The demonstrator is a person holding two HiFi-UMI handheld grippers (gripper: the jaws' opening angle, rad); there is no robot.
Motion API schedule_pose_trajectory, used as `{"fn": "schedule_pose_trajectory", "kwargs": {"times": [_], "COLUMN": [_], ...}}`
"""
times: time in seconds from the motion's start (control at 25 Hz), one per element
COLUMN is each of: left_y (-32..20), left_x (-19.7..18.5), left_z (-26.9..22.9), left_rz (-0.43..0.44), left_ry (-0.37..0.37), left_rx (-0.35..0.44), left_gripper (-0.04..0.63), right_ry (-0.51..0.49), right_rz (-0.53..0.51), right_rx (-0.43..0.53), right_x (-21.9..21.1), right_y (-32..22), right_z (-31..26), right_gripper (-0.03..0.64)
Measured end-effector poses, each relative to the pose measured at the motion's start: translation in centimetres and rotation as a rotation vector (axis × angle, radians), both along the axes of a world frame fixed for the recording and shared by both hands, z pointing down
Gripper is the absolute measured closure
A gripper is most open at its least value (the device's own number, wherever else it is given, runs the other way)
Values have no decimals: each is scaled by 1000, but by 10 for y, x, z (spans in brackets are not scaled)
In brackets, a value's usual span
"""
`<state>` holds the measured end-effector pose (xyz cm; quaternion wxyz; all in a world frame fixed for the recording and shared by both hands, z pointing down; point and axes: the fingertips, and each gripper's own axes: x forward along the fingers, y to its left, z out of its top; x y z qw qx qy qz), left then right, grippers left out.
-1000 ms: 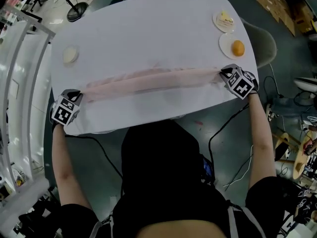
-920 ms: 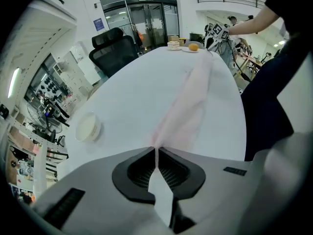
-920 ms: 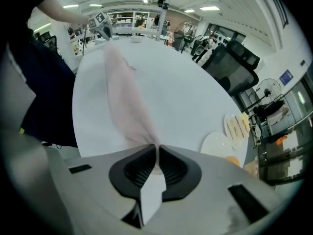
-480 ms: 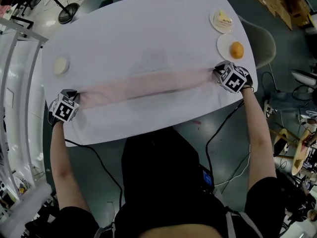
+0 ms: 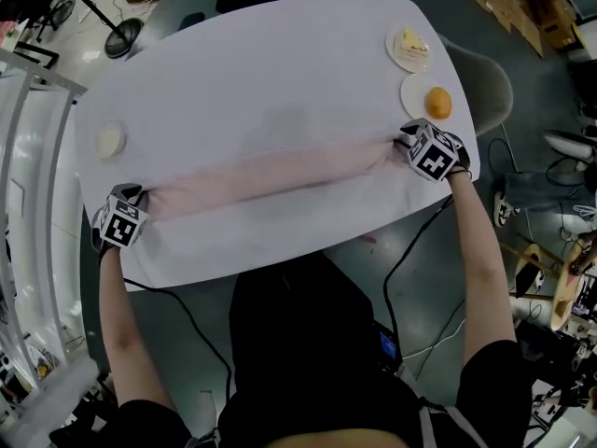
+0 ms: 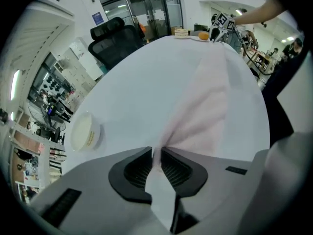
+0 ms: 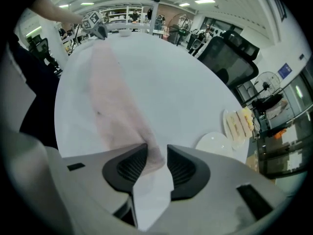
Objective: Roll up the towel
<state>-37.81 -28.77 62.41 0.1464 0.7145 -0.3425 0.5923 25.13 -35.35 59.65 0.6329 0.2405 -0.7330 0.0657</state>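
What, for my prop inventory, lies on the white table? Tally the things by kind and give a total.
pink towel: 1
plates: 2
small cream bowl: 1
orange: 1
layered food slice: 1
Total: 6
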Motion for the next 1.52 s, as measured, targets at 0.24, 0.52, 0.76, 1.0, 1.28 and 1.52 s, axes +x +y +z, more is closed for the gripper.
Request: {"fn": "schedule_pose_trajectory", "kwargs": {"times": [0.24, 0.52, 0.76, 1.0, 1.28, 1.52], "left_y": [10, 36, 55, 57, 67, 98], "left_x": [-12, 20, 62, 108, 168, 207], "left_z": [-43, -99, -147, -184, -215, -228], "left_rz": [-121, -296, -355, -406, -380, -364], "left_ry": [101, 405, 624, 776, 919, 916], "left_rx": [56, 154, 306, 445, 619, 736], "left_gripper": [384, 360, 360, 360, 362, 523], "right_ry": [-68, -280, -632, -881, -1156, -1232], "right_rz": [57, 152, 187, 261, 360, 386], "right_rx": [66, 150, 273, 410, 527, 491], "right_x": [13, -8, -73, -119, -153, -159], "right_y": [0, 29, 57, 62, 90, 124], "right_z": [-47, -101, -164, -214, -248, -229], "right_gripper": [433, 433, 433, 433, 436, 560]}}
